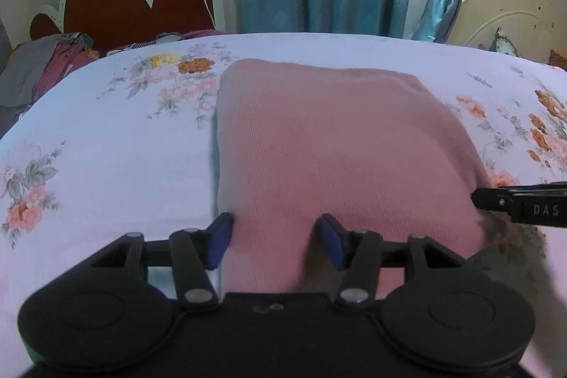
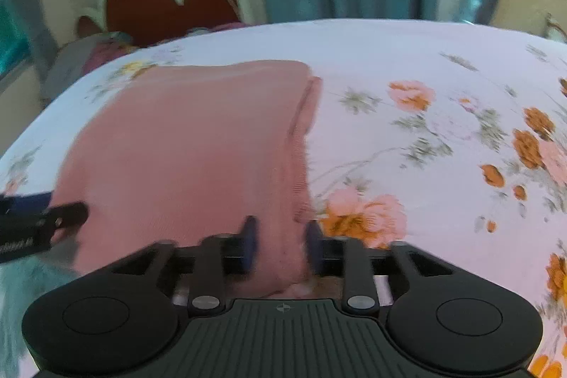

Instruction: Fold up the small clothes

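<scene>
Releasing the folded pink garment (image 1: pixel 340 144) on the bed (image 1: pixel 106 172) — left gripper (image 1: pixel 276 241) and right gripper (image 2: pixel 280 243) fingers partly spread, cloth between them, apparently ungripped. Next: withdraw both clear.

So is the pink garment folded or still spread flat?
Folded: the pink garment lies as a compact rectangle on the floral sheet, layered edges stacked along its right side.

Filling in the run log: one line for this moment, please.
stage: fold laid | pink garment: folded on floral bedsheet | left gripper: open, astride near edge | right gripper: open, astride near-right corner
</scene>
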